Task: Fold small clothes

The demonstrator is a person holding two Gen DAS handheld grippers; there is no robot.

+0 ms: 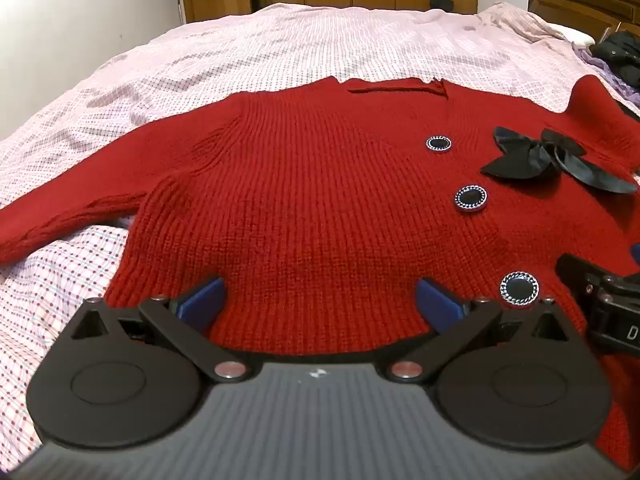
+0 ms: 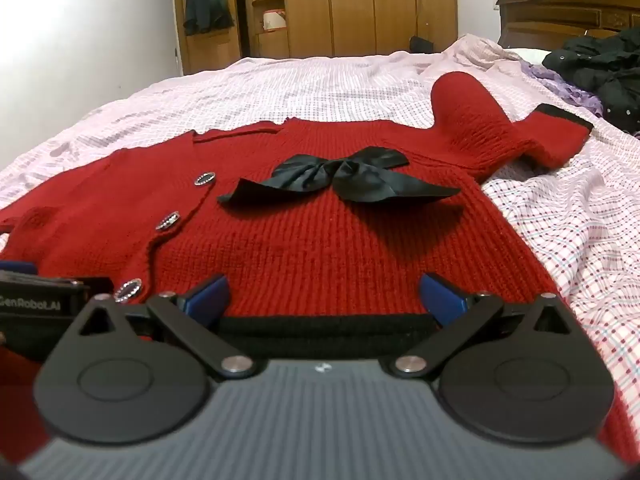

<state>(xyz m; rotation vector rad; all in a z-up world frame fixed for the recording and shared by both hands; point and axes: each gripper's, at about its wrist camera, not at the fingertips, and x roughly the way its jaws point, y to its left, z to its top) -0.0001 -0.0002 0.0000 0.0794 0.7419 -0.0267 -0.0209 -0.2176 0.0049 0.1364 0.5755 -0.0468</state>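
- Red ribbed knit cardigan [image 1: 304,200] lies front-up and spread flat on the bed [image 1: 280,48], which has a pink checked cover.
- Left wrist view: left hand-held gripper [image 1: 320,298] hangs over the hem end, blue fingers [image 1: 204,296] spread wide, nothing between them; whether the pads touch the knit I cannot tell.
- One sleeve [image 1: 60,220] runs out toward the left edge of this view. Three black buttons, one near the hem [image 1: 519,288], mark the placket; black bow [image 1: 552,158] sits right of them.
- Part of the other gripper shows at the right edge.
- Right wrist view: right hand-held gripper [image 2: 323,300] is likewise wide open and empty, just above the black hem band [image 2: 324,326].
- Other sleeve [image 2: 500,132] is bunched up, its black cuff [image 2: 564,114] on the cover at right. Dark clothes [image 2: 600,68] are piled near the headboard [image 2: 568,8].
- Judgement: no fold made yet; this is the approach to a first grasp at the hem.
- Next move calls for each gripper to close on the hem, both layers, then lift evenly; the raised sleeve likely needs laying in first.
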